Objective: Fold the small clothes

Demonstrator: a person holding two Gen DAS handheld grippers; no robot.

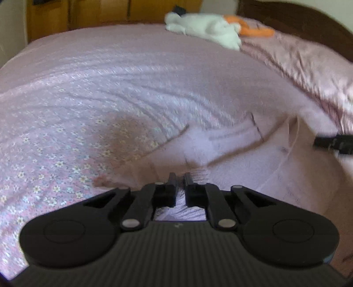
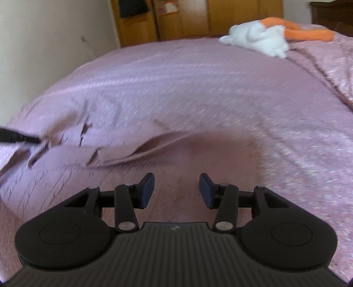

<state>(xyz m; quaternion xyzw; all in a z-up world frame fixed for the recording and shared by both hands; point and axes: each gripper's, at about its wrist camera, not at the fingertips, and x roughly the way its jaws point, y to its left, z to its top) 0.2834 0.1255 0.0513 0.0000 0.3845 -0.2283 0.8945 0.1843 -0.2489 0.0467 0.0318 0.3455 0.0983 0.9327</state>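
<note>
A small pale pink garment [image 1: 242, 154] lies rumpled on the pink bedspread [image 1: 110, 88], close in front of both grippers. My left gripper [image 1: 181, 180] is shut, its fingers pinched on a fold of the garment's near edge. In the right wrist view the left gripper [image 2: 36, 139] shows at the left, with the garment [image 2: 132, 154] bunched and pulled at its tip. My right gripper [image 2: 176, 187] hangs open just above the garment, nothing between its blue pads. Its tip [image 1: 317, 141] shows at the right edge of the left wrist view.
A heap of white cloth [image 2: 260, 39] and an orange piece [image 2: 308, 34] lie at the far side of the bed. Wooden cupboards [image 2: 187, 19] stand behind, a dark headboard [image 1: 297, 19] on the right, a wall [image 2: 44, 33] on the left.
</note>
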